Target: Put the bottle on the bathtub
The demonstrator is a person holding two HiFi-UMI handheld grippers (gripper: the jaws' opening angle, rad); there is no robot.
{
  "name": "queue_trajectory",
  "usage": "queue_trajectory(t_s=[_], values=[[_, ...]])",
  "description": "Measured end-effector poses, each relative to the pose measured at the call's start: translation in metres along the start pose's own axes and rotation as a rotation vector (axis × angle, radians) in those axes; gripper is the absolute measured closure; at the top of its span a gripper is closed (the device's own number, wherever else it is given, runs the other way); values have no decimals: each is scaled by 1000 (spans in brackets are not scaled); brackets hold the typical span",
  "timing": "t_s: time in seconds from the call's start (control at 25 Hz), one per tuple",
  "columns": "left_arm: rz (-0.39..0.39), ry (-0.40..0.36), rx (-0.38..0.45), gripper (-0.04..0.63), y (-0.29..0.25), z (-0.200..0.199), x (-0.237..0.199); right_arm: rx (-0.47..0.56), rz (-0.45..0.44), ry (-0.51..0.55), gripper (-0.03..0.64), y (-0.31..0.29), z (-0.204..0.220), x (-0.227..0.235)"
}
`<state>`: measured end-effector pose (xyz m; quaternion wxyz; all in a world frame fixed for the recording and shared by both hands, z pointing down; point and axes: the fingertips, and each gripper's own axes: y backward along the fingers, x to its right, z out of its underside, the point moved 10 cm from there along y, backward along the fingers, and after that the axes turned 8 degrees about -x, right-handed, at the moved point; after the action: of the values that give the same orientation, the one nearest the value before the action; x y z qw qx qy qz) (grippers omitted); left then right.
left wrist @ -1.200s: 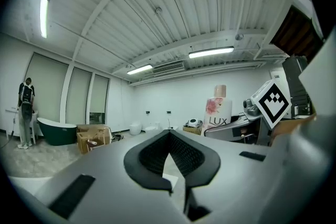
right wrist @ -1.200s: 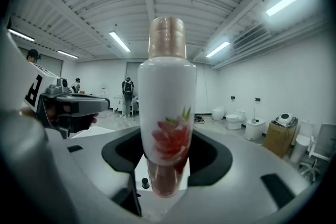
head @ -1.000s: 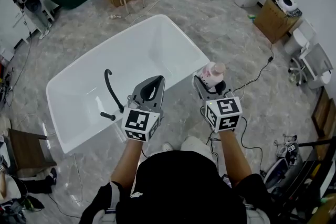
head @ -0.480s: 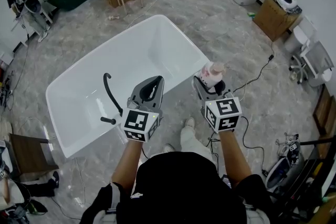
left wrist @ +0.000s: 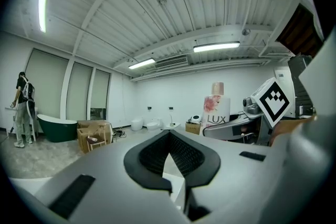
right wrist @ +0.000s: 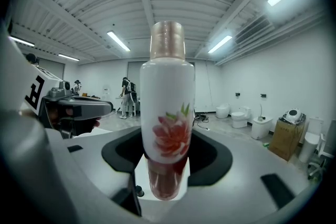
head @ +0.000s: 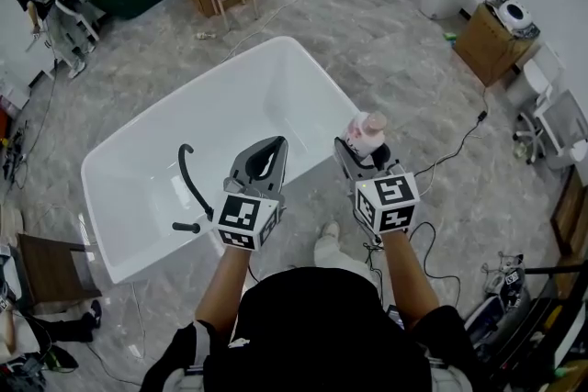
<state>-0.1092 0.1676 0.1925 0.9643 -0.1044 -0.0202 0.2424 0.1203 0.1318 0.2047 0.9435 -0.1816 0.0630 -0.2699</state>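
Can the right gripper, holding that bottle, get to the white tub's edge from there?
Likely yes. The right gripper holds the bottle just beside a corner of the bathtub, with nothing between them, and the left gripper sits off to the side.

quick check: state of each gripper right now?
Left gripper: fingers closed, nothing between them.
Right gripper: fingers closed on the bottle, held upright.

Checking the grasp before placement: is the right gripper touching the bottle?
Touching. The right gripper view shows the right gripper clamping the Lux bottle low down, with its jaws against both sides.
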Motion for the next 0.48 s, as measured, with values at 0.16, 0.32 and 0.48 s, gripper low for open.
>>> queue_trajectory(t_s=[0.16, 0.32, 0.48], values=[[-12, 0, 3, 583, -37, -13, -7, 0, -18, 9, 373, -26, -14, 31], [-38, 9, -2, 583, -74, -21, -12, -3, -43, 15, 373, -53, -25, 64], [-71, 17, -17, 583, -106, -26, -19, -9, -78, 23, 373, -82, -34, 92]])
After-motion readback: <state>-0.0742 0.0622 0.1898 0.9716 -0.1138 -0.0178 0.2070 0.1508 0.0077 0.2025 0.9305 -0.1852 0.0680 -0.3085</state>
